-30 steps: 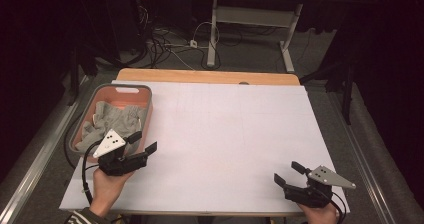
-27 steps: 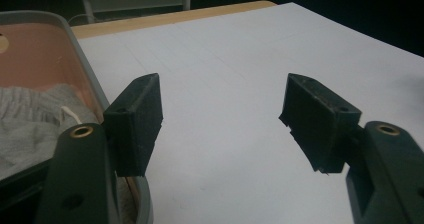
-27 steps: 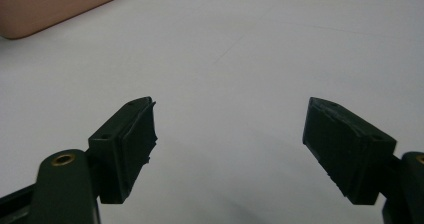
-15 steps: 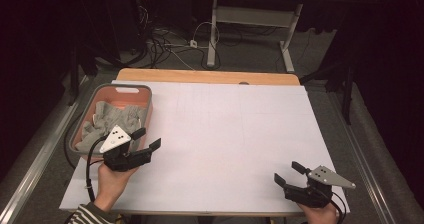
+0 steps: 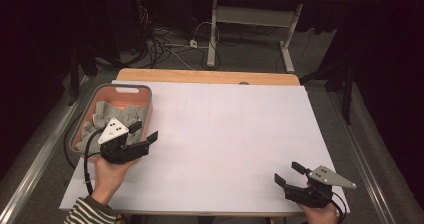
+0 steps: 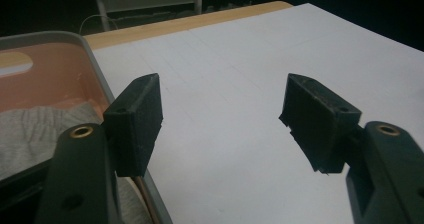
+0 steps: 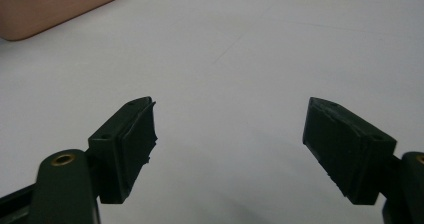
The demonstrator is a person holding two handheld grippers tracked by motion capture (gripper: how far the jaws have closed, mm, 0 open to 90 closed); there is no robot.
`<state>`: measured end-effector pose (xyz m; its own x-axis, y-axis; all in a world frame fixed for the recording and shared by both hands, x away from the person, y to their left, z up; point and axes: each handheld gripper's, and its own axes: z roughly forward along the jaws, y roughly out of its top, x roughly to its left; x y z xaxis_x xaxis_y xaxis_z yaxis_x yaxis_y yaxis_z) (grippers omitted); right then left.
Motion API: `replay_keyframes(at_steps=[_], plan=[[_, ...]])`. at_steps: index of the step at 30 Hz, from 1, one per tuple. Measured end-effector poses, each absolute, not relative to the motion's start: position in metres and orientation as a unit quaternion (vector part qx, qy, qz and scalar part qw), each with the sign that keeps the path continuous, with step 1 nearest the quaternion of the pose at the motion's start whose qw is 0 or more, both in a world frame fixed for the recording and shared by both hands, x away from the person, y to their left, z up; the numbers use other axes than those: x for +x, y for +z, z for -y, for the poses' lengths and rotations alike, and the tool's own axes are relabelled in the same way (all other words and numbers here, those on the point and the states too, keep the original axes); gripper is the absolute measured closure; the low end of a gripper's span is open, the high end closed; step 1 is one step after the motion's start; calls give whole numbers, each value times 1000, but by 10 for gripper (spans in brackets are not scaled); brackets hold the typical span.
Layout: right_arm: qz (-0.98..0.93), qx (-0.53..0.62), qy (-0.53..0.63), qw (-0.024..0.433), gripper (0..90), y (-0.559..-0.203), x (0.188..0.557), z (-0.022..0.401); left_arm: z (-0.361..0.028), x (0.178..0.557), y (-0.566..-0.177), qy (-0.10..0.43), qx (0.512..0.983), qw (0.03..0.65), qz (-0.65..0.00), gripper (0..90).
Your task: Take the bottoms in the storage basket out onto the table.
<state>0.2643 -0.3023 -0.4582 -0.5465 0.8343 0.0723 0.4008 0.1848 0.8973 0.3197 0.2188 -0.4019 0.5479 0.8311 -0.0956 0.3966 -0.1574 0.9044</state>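
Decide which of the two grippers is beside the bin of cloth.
The left gripper: it hangs open at the bin's right rim, by the grey cloth. The right gripper sits far across the table.

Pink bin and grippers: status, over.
Left gripper open, empty, at the pink bin's near right edge. Right gripper open, empty, low over the white sheet. Grey cloth in bin, untouched. Nothing in the way.

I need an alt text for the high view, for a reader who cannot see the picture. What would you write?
A person holds the left gripper, jaws open, at the edge of a pink bin that holds grey cloth, at the left of a white table. The right gripper, also open, rests at the table's near right corner.
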Motion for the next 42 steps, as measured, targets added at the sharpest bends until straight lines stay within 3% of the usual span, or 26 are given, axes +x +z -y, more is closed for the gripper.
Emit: replay_keyframes(at_steps=[42], plan=[[-733,423,483,224,213,-458,264,304,-247,345,-387,226,736,428,-474,312]])
